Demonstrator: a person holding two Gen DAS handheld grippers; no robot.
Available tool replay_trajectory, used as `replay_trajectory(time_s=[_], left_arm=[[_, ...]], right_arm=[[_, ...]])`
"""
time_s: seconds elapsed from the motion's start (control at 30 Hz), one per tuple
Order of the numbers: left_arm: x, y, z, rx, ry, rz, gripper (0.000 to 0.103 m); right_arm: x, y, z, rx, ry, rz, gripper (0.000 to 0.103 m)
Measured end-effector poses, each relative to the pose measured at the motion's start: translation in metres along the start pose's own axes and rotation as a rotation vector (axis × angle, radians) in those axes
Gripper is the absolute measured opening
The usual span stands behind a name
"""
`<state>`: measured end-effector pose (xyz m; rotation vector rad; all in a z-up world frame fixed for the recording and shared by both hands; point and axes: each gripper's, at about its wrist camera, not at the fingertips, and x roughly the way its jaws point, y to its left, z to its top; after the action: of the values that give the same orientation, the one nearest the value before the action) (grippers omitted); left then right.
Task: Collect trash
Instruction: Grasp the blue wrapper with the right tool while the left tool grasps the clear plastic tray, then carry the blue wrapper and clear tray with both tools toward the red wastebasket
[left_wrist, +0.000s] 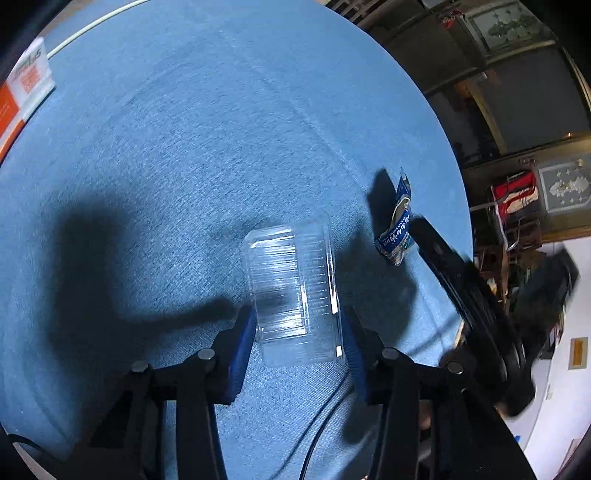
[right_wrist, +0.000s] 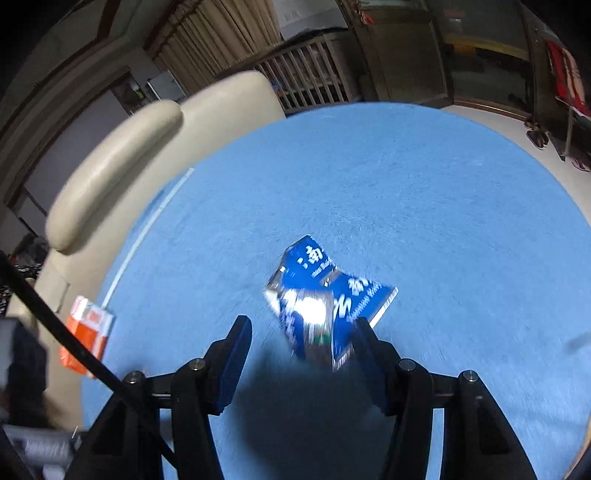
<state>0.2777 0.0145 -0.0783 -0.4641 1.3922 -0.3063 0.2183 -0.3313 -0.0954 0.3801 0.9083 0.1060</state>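
Trash is seen in two pieces on the blue tablecloth (left_wrist: 184, 147): a clear plastic container (left_wrist: 291, 288) and a crumpled blue wrapper (right_wrist: 325, 302), lying near each other but apart. The container is bracketed by the left gripper (left_wrist: 297, 325), whose blue-padded fingers are spread to either side of its near end; whether the pads already touch its walls cannot be told. It is judged to be light, thin and springy, likely to buckle or slip if squeezed hard, so a gentle hold across the ribbed side walls would suit it best. The wrapper is judged to be lighter still, limp and glossy, best pinched at a raised fold. It lies just ahead of the right gripper (right_wrist: 303, 332), whose fingers are held wide apart, the right-hand finger close beside or against the wrapper's edge while the other is well clear.

White characters are printed on the wrapper, but they are too blurred to be read. An orange and white carton (right_wrist: 86, 328) stands at the table's left edge beside a cream chair (right_wrist: 118, 166); its print is not legible either. A thin white cable (right_wrist: 147, 225) runs along that edge.
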Motion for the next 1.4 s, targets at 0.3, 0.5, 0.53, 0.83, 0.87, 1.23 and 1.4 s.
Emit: replay_trajectory(time_s=[0.3,0.5,0.53,0.83,0.87,1.23,1.4], left_arm=[[0.024,-0.013,-0.005,0.045,0.024,0.056,0.051],[0.021,-0.018,-0.013,0.096,-0.039,0.099,0.043],[0.022,-0.020,-0.015,0.105,-0.049,0.108,0.043],[-0.014,-0.034,-0.051,0.205,-0.167,0.146,0.043],[-0.019,-0.039,-0.058,0.225,-0.184,0.150,0.043],[-0.077,-0.082,-0.147,0.479,-0.389,0.196,0.043],[-0.096,-0.099,-0.169,0.572,-0.479,0.210,0.043]], right_arm=[[0.030,0.006,0.011,-0.070,0.041,-0.034,0.045],[0.002,-0.010,-0.006,-0.016,0.001,0.002,0.044],[-0.007,-0.014,-0.011,-0.010,-0.010,0.007,0.044],[-0.092,-0.039,-0.064,0.063,-0.098,0.047,0.044],[-0.100,-0.042,-0.071,0.078,-0.108,0.053,0.044],[-0.195,-0.062,-0.143,0.144,-0.226,0.029,0.044],[-0.235,-0.063,-0.166,0.148,-0.275,0.015,0.044]])
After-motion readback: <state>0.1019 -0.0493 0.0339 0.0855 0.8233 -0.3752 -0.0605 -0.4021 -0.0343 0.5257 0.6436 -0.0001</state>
